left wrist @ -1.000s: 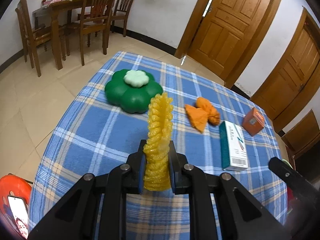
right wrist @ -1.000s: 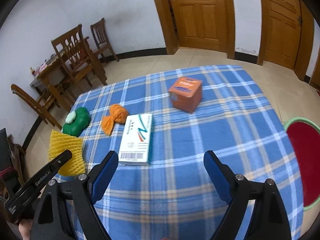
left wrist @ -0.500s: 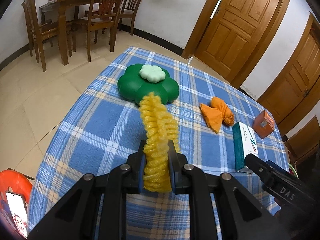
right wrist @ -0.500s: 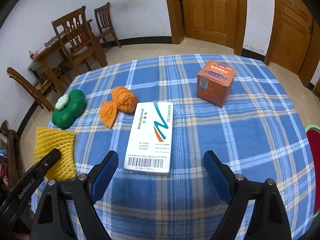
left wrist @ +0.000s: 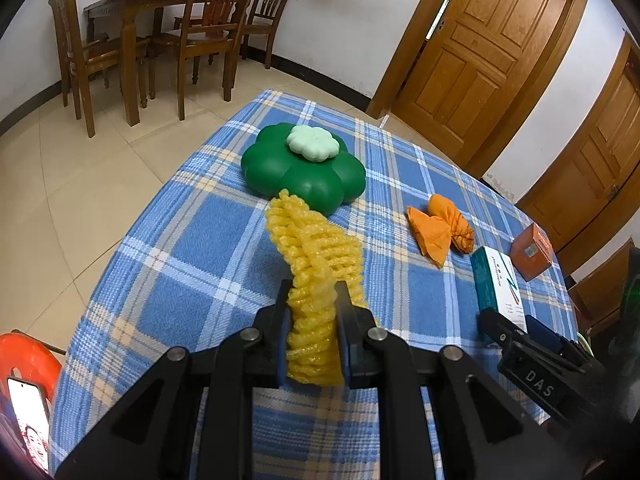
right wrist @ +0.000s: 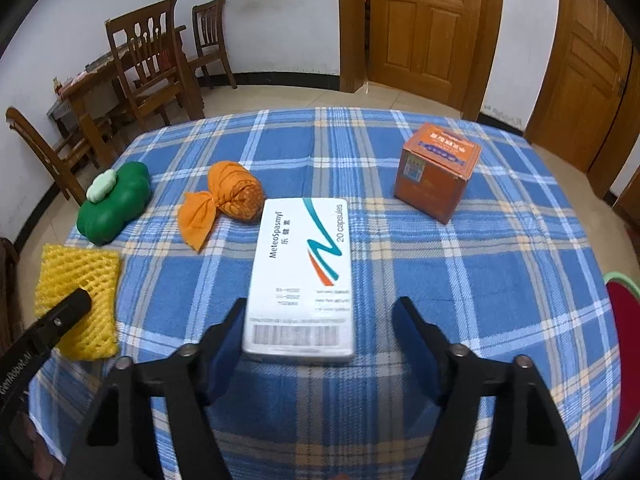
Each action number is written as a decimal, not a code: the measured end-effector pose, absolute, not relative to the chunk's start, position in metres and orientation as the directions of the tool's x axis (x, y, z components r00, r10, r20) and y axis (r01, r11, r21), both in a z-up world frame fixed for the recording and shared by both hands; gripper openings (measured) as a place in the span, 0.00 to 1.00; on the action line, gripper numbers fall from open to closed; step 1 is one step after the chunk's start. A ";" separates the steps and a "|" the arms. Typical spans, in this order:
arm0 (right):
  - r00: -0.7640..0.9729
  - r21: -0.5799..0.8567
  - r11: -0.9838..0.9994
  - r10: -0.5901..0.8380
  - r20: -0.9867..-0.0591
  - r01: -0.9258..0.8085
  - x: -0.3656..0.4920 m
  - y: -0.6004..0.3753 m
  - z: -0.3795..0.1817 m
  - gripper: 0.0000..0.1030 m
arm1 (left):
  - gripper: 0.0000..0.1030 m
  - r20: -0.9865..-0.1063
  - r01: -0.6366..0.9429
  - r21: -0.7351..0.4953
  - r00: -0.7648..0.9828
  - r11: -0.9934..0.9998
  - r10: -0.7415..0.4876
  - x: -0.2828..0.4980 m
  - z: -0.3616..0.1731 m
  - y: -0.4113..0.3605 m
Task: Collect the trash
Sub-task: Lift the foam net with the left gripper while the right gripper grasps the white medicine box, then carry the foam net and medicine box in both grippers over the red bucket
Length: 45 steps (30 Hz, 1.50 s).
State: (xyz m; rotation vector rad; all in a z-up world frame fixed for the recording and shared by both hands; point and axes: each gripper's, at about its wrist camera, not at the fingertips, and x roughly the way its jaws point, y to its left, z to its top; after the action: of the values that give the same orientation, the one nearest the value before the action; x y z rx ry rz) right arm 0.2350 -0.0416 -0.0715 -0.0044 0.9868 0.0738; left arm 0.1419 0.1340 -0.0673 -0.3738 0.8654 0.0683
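Fingers of the right gripper, brought down since a second ago, are being closed around the box lying between them, while foam net is held pinched in the left gripper.

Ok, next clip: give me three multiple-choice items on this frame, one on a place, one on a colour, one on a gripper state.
1. What lies between the right gripper's fingers?
A. medicine box
B. orange box
C. green case

2. What colour is the foam net?
A. red
B. yellow
C. white

3. The left gripper is
A. open over the cloth
B. out of view
C. shut on the foam net

Key: 1 A, its barcode end sits between the closing jaws, untouched; 2 B, plainly yellow mesh; 3 C, both pads squeeze it.
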 end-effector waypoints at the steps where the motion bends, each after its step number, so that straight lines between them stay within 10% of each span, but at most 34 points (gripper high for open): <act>1: 0.551 0.025 0.997 0.057 -0.832 -0.066 0.235 -0.042 -0.071 0.64 | 0.18 -0.754 -0.208 -0.293 0.650 0.933 -0.091 0.142 -0.067 0.134; 5: 0.559 0.025 0.997 0.061 -0.827 -0.072 0.234 -0.046 -0.069 0.52 | 0.18 -0.754 -0.209 -0.293 0.650 0.933 -0.091 0.142 -0.067 0.134; 45: 0.615 0.255 0.966 0.180 -0.768 0.036 0.149 -0.155 -0.026 0.51 | 0.18 -0.712 -0.038 -0.317 0.670 0.948 -0.211 0.104 -0.020 0.058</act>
State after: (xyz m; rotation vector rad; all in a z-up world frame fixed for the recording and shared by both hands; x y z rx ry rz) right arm 0.1489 -0.1549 -0.0264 0.2563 0.9075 0.0842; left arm 0.1037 0.0581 -0.0202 -0.3201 0.8344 -0.0994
